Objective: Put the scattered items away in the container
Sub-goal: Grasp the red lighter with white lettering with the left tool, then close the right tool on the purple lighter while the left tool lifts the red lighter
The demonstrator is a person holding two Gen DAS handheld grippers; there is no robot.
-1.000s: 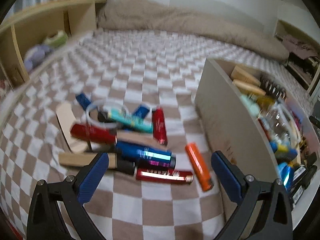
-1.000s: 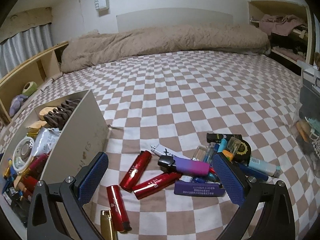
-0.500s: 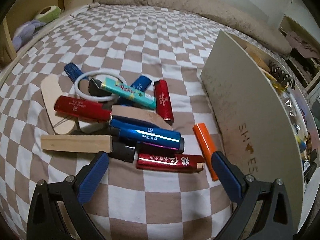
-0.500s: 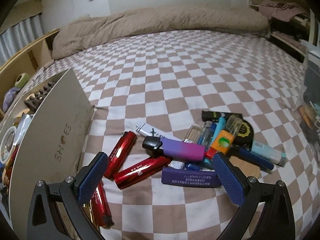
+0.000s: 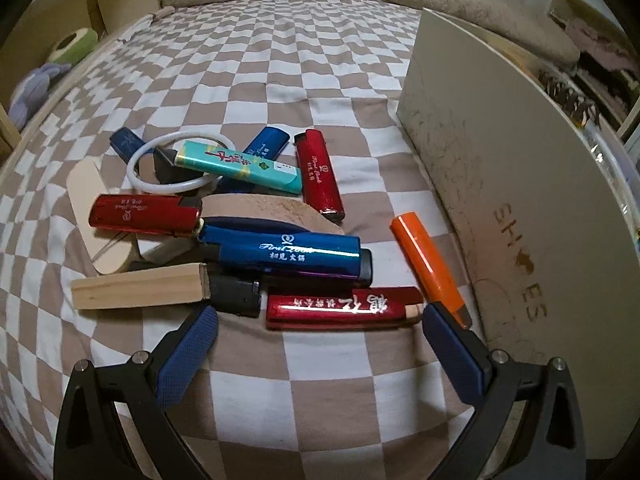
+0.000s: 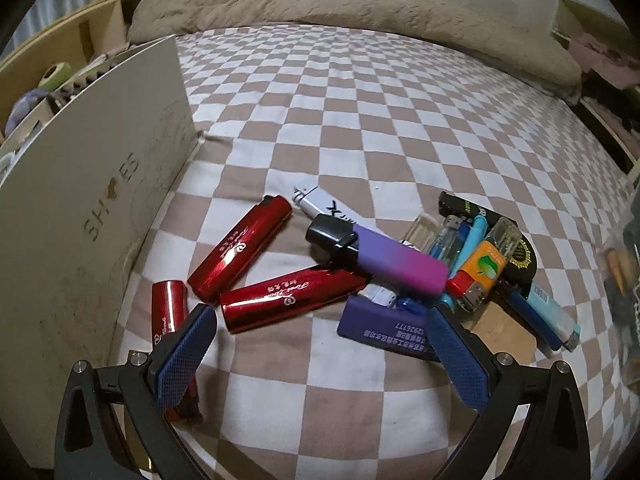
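In the left wrist view my left gripper [image 5: 320,320] is open and empty, low over a pile of lighters: a red lighter [image 5: 344,307] lies between its fingertips, with a blue lighter [image 5: 284,254], an orange lighter [image 5: 427,262] and a wooden block [image 5: 140,286] close by. The beige shoe box [image 5: 520,184] stands at the right. In the right wrist view my right gripper [image 6: 320,320] is open and empty over a second pile: a red lighter [image 6: 290,294] lies ahead of it, next to a purple-pink vape [image 6: 384,258] and a purple lighter [image 6: 384,328]. The box [image 6: 80,200] stands at the left.
Everything lies on a brown-and-white checked bed cover [image 5: 280,60] with a beige duvet [image 6: 340,4] at the far end. Wooden shelves [image 5: 60,20] run along the left side. More lighters, a white ring [image 5: 168,164] and wooden pieces lie in the piles.
Both grippers have moved down and forward toward their piles, so the lighters look larger and nearer. The box wall now hides its contents. Both grippers stay open.
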